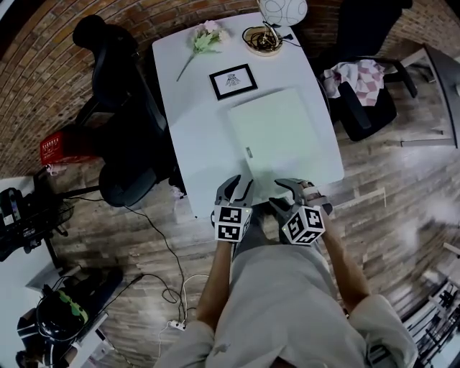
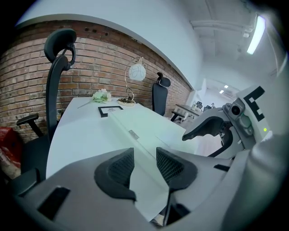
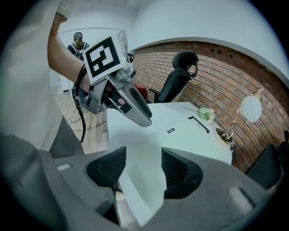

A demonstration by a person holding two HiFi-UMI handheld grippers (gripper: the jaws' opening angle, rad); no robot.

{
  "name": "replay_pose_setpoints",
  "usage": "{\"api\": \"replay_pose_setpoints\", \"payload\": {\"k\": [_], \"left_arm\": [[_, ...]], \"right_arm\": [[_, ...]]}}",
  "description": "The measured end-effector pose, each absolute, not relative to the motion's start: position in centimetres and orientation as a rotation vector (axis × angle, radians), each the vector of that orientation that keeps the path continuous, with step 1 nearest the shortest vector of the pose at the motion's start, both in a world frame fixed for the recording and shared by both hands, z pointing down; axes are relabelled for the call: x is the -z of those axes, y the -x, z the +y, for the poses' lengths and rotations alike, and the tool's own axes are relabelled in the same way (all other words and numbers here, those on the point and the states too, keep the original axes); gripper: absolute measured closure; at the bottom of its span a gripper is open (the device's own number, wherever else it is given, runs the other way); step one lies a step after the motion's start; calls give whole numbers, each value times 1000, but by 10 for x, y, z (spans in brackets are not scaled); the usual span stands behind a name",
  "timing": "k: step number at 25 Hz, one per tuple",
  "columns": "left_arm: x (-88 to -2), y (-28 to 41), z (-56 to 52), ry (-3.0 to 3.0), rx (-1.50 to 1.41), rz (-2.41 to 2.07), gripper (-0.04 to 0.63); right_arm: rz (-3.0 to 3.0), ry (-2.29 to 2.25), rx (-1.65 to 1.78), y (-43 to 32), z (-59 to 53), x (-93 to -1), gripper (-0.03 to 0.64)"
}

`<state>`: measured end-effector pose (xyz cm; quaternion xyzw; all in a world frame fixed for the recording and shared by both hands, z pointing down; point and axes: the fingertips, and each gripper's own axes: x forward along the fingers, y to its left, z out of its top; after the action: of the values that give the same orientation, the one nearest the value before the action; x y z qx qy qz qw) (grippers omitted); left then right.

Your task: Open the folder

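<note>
A pale green folder (image 1: pixel 277 133) lies closed and flat on the white table (image 1: pixel 187 122), with a small label (image 1: pixel 249 152) near its left edge. Both grippers hover side by side at the table's near edge, just short of the folder's near side. In the head view my left gripper (image 1: pixel 241 183) is by the folder's near left corner and my right gripper (image 1: pixel 295 188) by the middle of its near side. The left gripper (image 2: pixel 145 169) is open with the folder (image 2: pixel 144 122) ahead. The right gripper (image 3: pixel 143 169) is open too, nothing pressed between its pads; the folder (image 3: pixel 180 135) lies beyond.
Behind the folder are a black-framed picture (image 1: pixel 233 80), a flower (image 1: pixel 205 39), a small dish (image 1: pixel 262 39) and a lamp (image 1: pixel 282 11). A black office chair (image 1: pixel 122 108) stands left of the table, and another with a cloth (image 1: pixel 359 79) at the right. Cables lie on the wooden floor.
</note>
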<state>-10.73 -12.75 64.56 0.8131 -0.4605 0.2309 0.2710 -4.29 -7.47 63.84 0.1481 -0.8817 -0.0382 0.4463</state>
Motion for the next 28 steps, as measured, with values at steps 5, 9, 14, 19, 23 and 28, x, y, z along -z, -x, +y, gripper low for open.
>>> {"api": "replay_pose_setpoints", "payload": {"k": [5,9,14,19,23,28], "left_arm": [[-656,104,-125,-2151,-635,-1245,440],[-662,102,-122,-2133,-648,-1241,440],[-669,101,-117,-2121,-662,-1230,440],[-673,99,-114,-2116,-667,-1224,440],[-674,99,-113,-2114,-665,-1221,440],[-676,98,-112,-2113,-666,-1212,440]], "right_arm": [[-2149,-276,168,46,-69,-651,383],[-2132,-227,205,49,-64,-661,383],[-2091,-178,257,50,-58,-674,383],[-2053,-164,317,48,-59,-684,383],[-2076,-152,300,50,-57,-685,426],[-2103,-123,260,52,-54,-684,468]]}}
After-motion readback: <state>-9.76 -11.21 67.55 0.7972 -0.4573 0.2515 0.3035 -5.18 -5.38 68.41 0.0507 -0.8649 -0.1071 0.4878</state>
